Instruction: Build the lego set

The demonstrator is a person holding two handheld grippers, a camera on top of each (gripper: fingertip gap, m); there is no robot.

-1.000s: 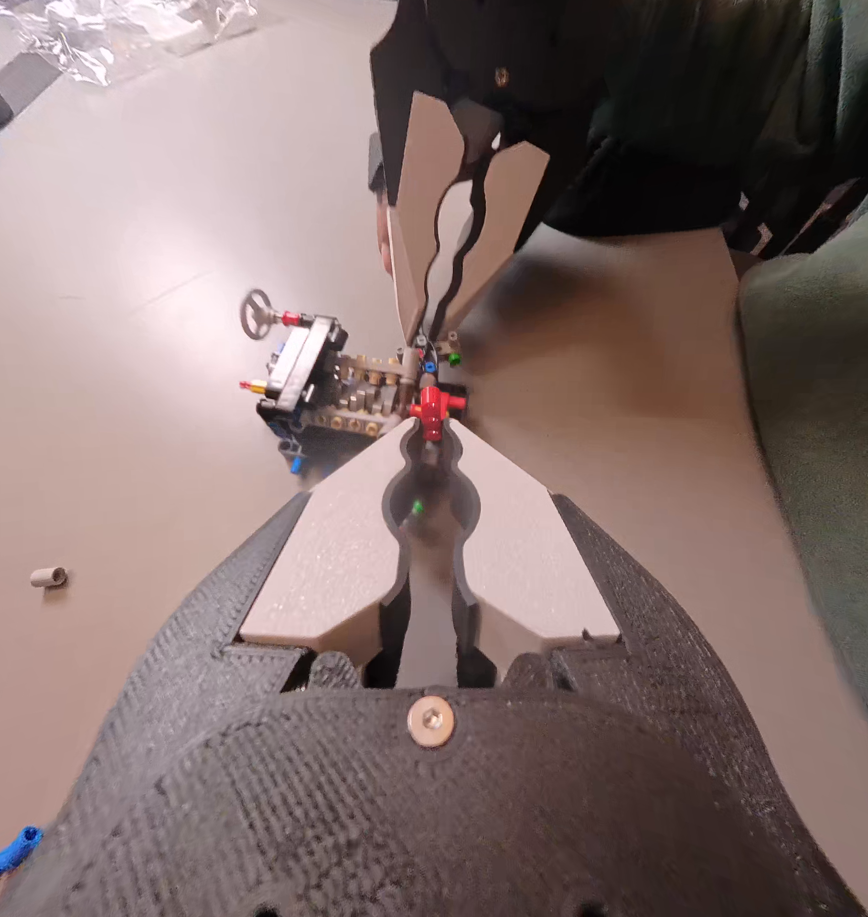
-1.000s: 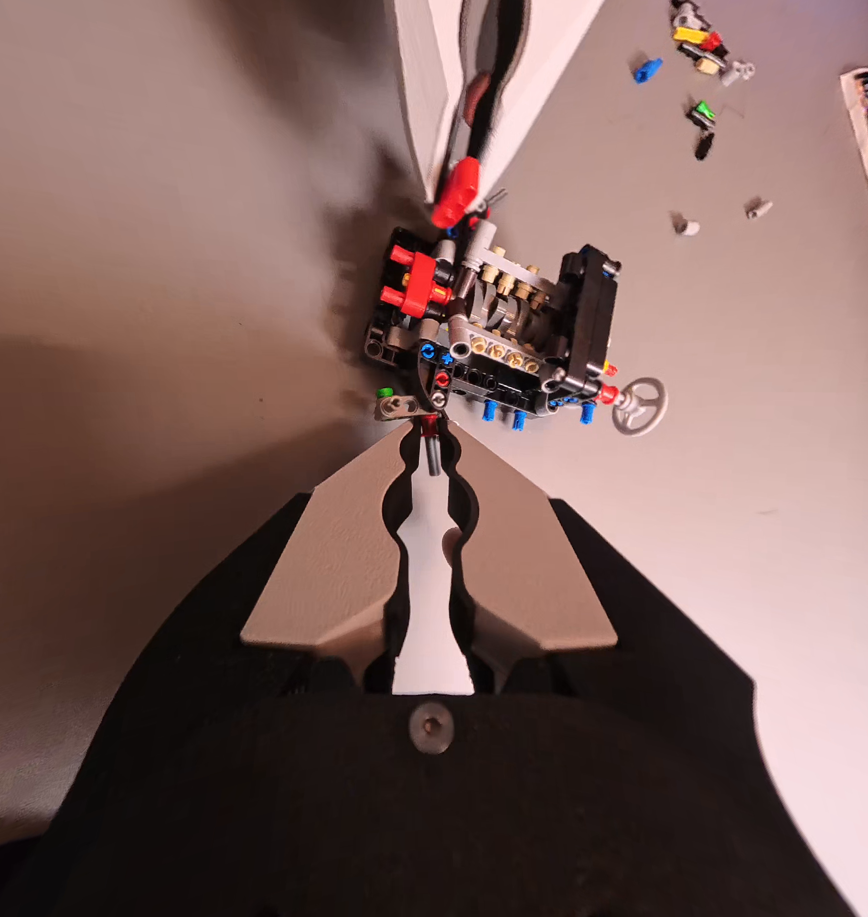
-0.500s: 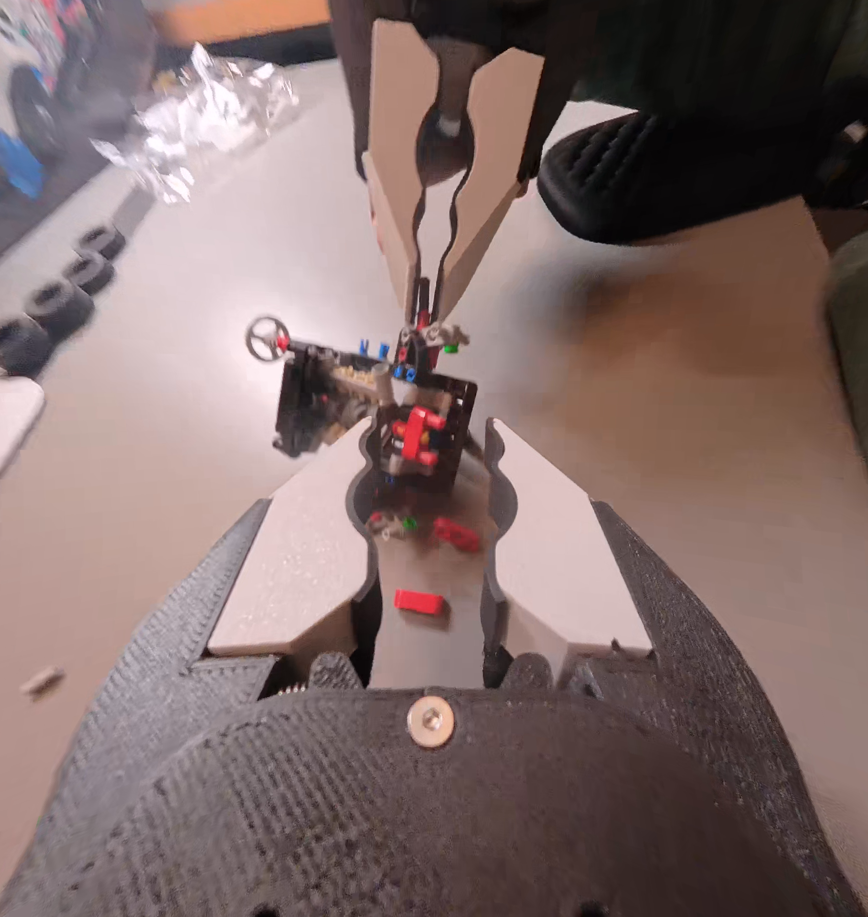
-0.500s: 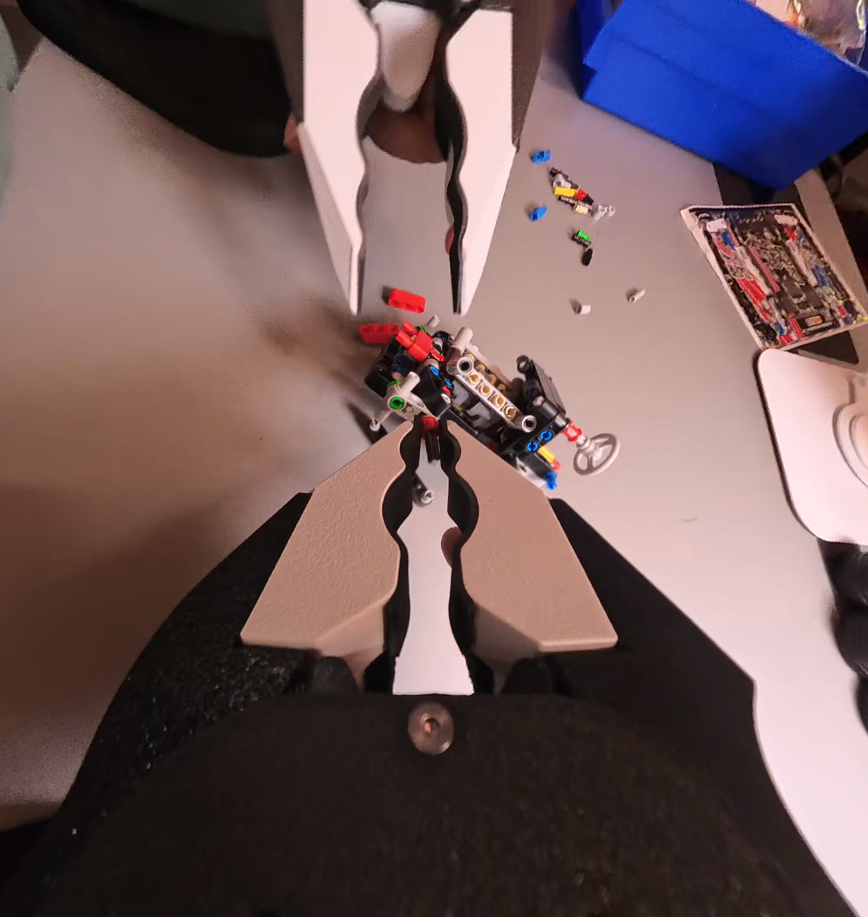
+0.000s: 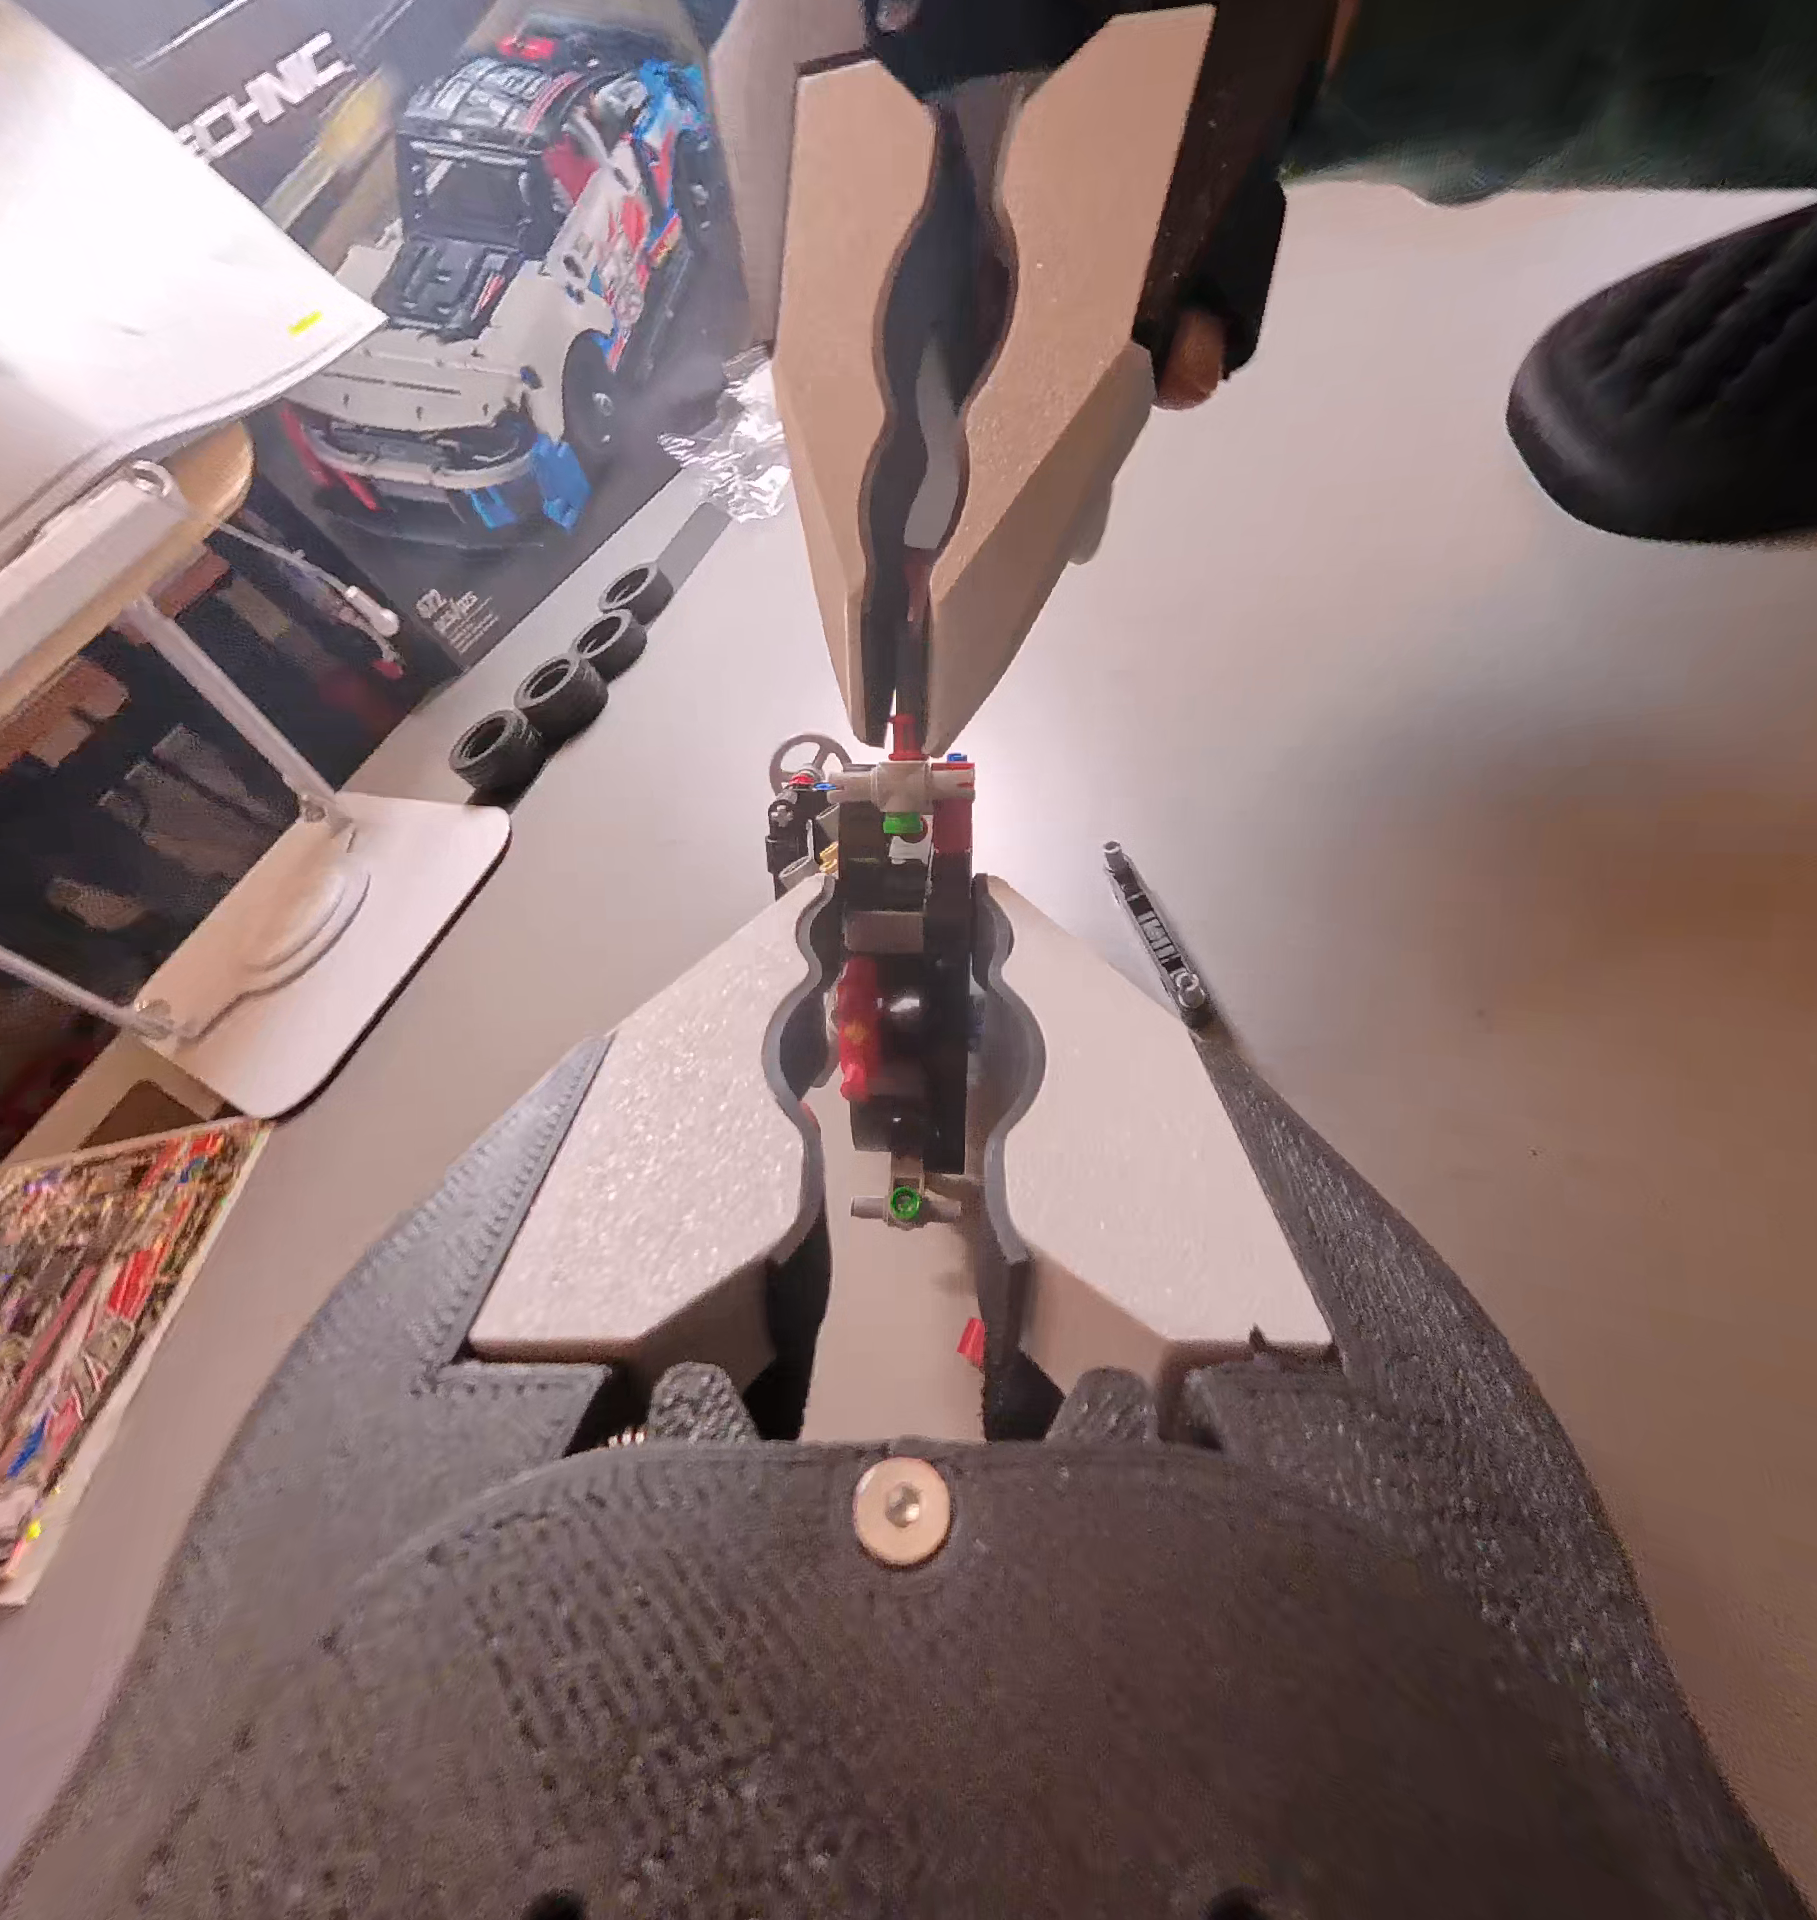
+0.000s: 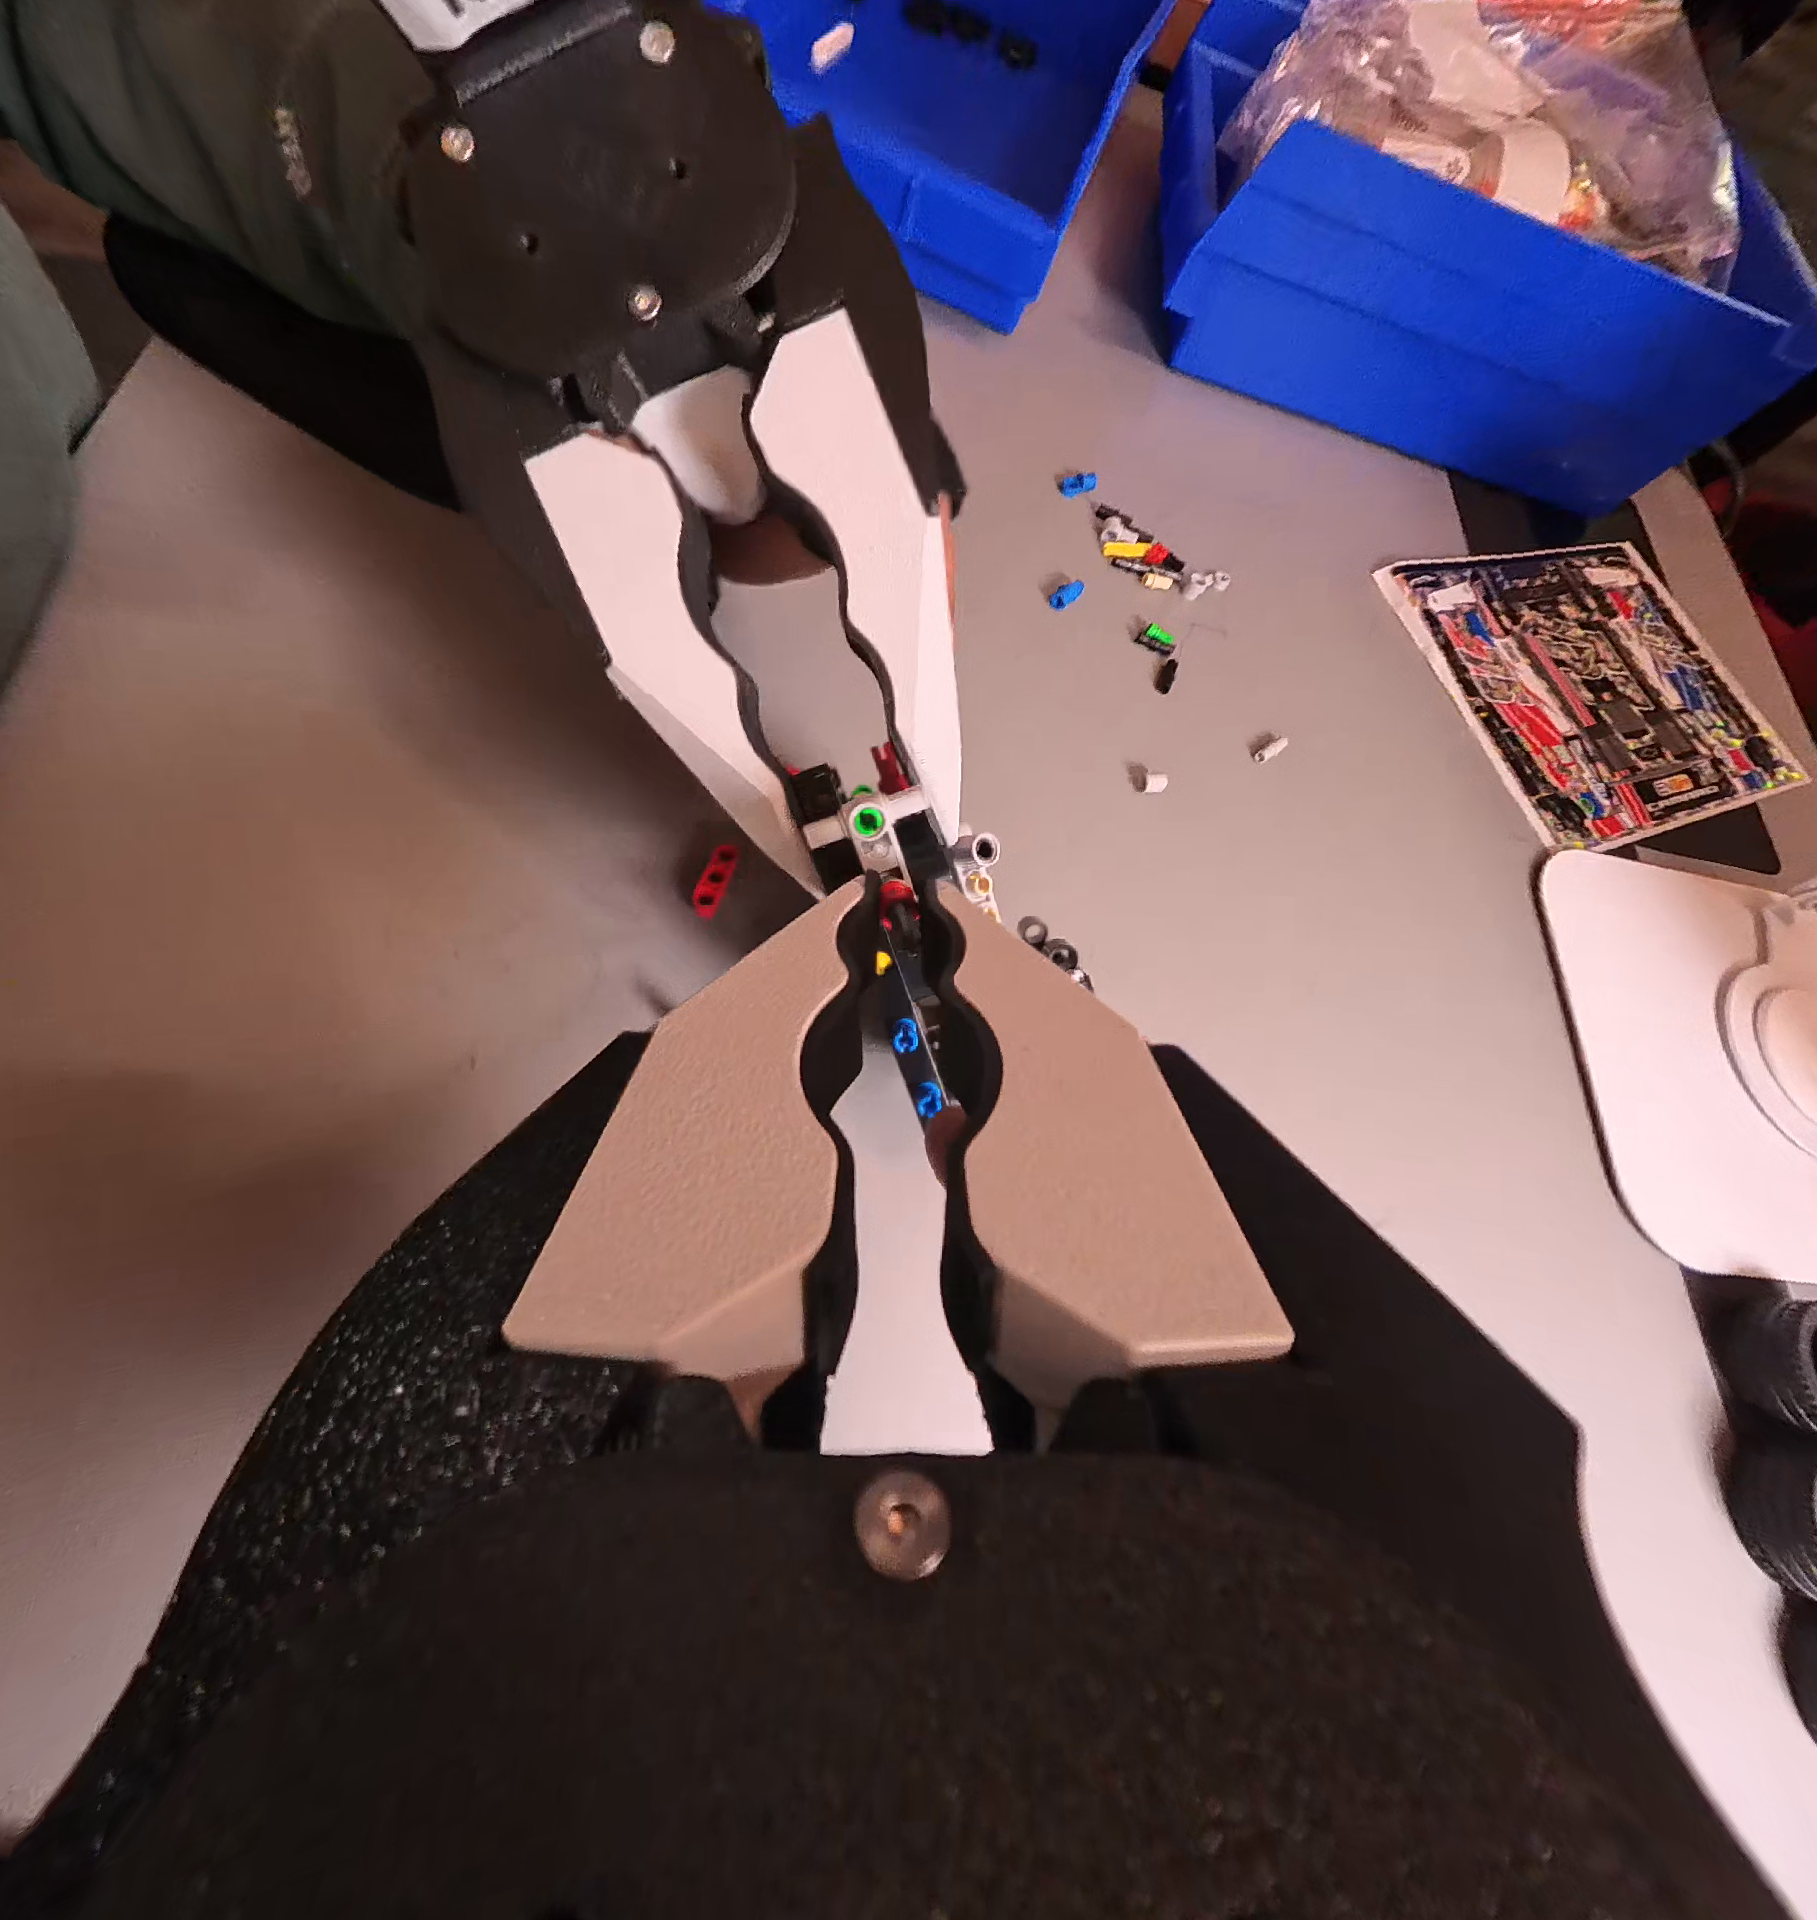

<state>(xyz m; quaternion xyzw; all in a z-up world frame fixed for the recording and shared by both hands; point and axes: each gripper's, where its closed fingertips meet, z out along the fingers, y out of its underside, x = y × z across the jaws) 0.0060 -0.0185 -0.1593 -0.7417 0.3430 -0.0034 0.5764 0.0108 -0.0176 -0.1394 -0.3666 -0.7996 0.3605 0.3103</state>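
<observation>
You hold a small black-and-grey Technic chassis section (image 5: 899, 997) between both grippers: left gripper (image 5: 899, 914) fingers clamp its body, right gripper (image 6: 899, 904) fingers pinch its red axle. Four black rubber tyres (image 5: 561, 691) and scattered small coloured pins (image 6: 1143, 566) wait on the counter (image 6: 1351, 935); most building remains.

Loose pieces (image 6: 1143, 582), blue bins (image 6: 1455, 301) crowd far side; bare table (image 6: 312, 675) beside red beam (image 6: 715, 881).
</observation>
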